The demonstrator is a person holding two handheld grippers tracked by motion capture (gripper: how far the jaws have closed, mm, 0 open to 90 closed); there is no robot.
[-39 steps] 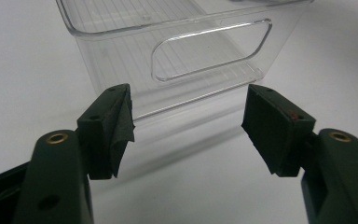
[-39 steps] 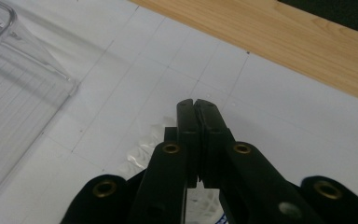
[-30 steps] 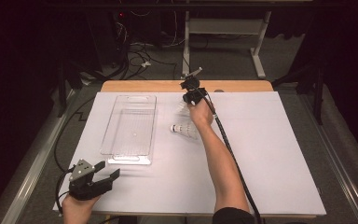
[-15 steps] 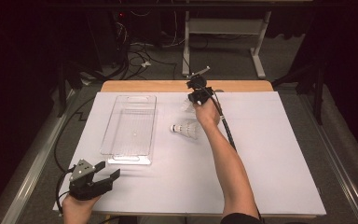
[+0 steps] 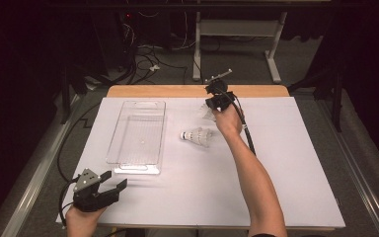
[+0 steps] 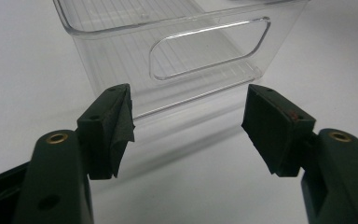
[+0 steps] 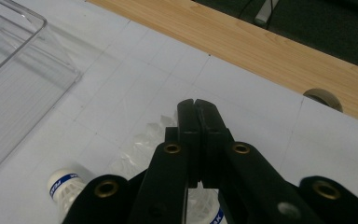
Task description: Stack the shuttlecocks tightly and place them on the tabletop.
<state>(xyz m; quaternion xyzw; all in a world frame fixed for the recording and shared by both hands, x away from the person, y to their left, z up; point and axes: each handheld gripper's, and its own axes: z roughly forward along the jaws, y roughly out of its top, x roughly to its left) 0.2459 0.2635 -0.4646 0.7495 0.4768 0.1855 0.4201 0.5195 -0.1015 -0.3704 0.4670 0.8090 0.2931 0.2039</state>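
Left gripper (image 5: 112, 183) rests at the near left corner of the white table sheet (image 5: 296, 163), jaws spread wide with nothing between them; in the left gripper view its pads (image 6: 116, 126) frame the near end wall of the clear plastic bin (image 6: 168, 56), which stands just ahead of them and apart. Right of the bin (image 5: 138, 131) a white shuttlecock (image 5: 196, 136) lies on its side on the sheet. Right gripper (image 5: 211, 106) hovers just beyond it, jaws pressed flat together and empty. In the right gripper view the shuttlecock (image 7: 67, 186) lies below and behind the closed tips, with a second shuttlecock (image 7: 144, 142) showing beside the jaws.
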